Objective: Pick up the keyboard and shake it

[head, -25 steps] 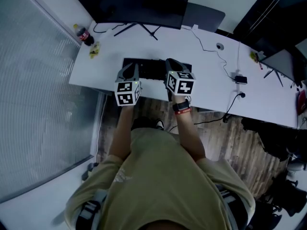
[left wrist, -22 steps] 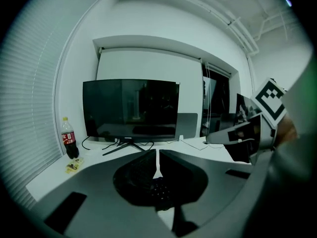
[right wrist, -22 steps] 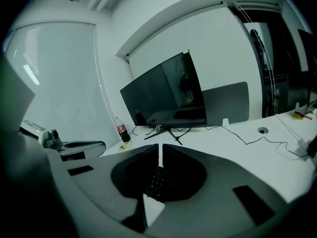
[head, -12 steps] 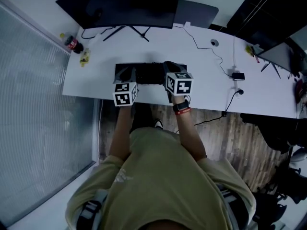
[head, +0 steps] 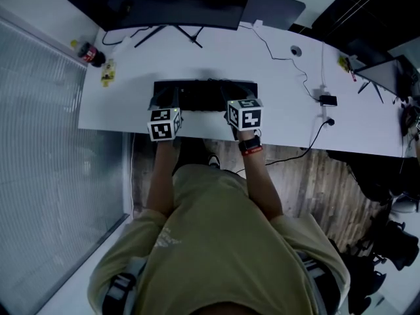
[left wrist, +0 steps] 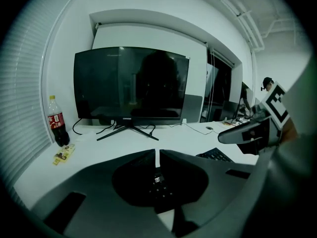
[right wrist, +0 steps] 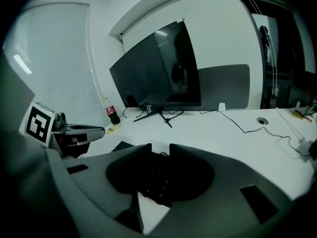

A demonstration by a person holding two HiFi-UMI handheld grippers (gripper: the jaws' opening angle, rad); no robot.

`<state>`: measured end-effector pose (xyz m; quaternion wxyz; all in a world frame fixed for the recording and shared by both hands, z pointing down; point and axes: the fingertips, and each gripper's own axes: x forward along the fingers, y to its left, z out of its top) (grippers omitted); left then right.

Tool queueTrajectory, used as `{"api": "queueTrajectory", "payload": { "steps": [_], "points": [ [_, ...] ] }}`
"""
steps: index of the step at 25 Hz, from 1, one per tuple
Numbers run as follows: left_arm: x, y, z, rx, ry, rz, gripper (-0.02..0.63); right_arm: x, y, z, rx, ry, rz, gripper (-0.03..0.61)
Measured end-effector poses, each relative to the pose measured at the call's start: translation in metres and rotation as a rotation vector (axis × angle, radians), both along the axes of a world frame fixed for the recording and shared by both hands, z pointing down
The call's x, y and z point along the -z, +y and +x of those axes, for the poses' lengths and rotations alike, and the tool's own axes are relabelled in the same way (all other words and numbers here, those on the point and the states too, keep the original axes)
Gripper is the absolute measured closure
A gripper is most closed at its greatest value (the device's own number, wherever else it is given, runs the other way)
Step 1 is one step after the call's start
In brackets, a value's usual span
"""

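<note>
The black keyboard (head: 203,94) lies on the white desk (head: 289,120), in front of the monitor. My left gripper (head: 165,101) is at the keyboard's near left edge. In the left gripper view its jaws (left wrist: 157,155) stand almost together, shut on the keyboard (left wrist: 216,155), whose keys show under the tips. My right gripper (head: 235,97) is at the near right edge. Its jaws are opening: in the right gripper view a gap shows between the tips (right wrist: 160,150), with the keyboard (right wrist: 158,182) between them and not pressed.
A large dark monitor (head: 164,2) stands behind the keyboard. A cola bottle (head: 88,52) and a yellow packet (head: 107,73) sit at the far left. Cables (head: 295,67) and a small black device (head: 328,100) lie to the right. The desk's near edge runs just under the grippers.
The head view has shifted a little. Both grippers stay at the keyboard's near edge. The keyboard now looks flatter and square to the desk edge.
</note>
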<state>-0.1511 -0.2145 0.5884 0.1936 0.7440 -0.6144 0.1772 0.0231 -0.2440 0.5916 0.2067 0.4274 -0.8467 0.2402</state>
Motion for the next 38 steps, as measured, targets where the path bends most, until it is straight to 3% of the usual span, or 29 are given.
{"api": "queueTrajectory", "payload": {
  "steps": [4, 9, 23, 29, 38],
  "points": [
    [-0.015, -0.006, -0.012, -0.002, -0.007, -0.035, 0.581, -0.015, -0.005, 0.002, -0.015, 0.008, -0.031, 0.453],
    [-0.035, -0.013, -0.023, -0.008, 0.002, -0.089, 0.46, -0.029, -0.014, 0.007, -0.039, 0.012, -0.063, 0.43],
    [-0.079, -0.03, -0.06, -0.009, 0.004, -0.215, 0.325, -0.052, -0.04, 0.029, -0.115, 0.033, -0.113, 0.351],
    [-0.096, -0.034, -0.074, -0.033, 0.001, -0.293, 0.301, -0.063, -0.05, 0.053, -0.155, 0.077, -0.168, 0.311],
    [-0.113, -0.047, -0.09, -0.06, 0.057, -0.403, 0.299, -0.082, -0.061, 0.097, -0.214, 0.138, -0.219, 0.299]
  ]
}}
